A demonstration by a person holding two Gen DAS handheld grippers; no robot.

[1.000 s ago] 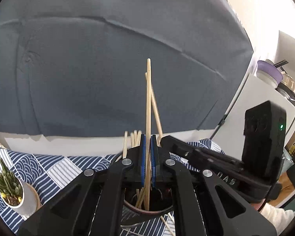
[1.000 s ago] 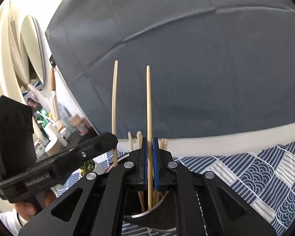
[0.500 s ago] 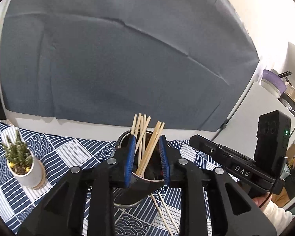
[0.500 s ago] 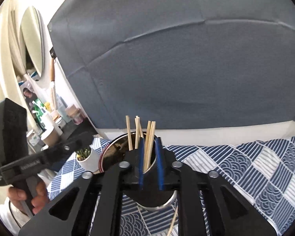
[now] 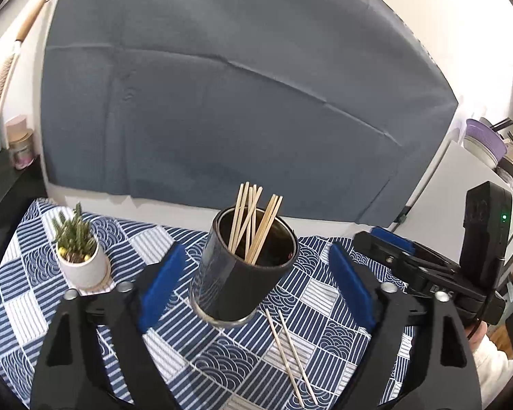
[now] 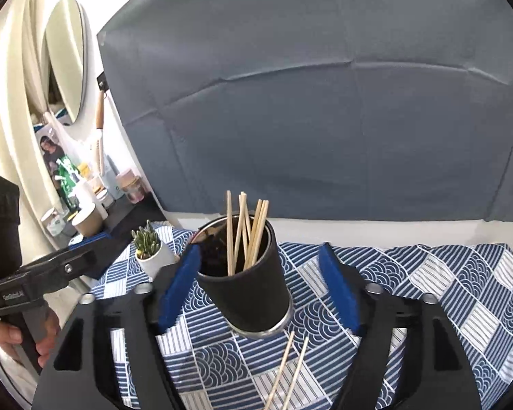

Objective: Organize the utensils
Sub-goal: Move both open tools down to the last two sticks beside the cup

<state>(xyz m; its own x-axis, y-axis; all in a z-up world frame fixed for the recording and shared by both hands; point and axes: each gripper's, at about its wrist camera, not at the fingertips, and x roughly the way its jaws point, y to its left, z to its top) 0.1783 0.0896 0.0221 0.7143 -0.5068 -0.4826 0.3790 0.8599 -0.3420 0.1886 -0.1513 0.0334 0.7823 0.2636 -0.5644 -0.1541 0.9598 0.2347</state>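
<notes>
Bamboo chopsticks (image 5: 292, 355): two lie loose on the cloth (image 5: 24, 294) just before the black holder (image 5: 242, 273); light, stiff, thin, roll easily. I'd pinch mid-shaft. Left gripper (image 5: 256, 283) and right gripper (image 6: 260, 283) opening wide, gripping nothing.

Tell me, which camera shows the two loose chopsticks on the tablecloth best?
The left wrist view: both loose chopsticks lie there nearly whole, beside the black cup. The right wrist view cuts them off at the bottom edge.

Black tool (image 5: 254, 287) frames, blue pads (image 5: 160, 285), silver screws; white sleeve (image 5: 496, 381).
</notes>
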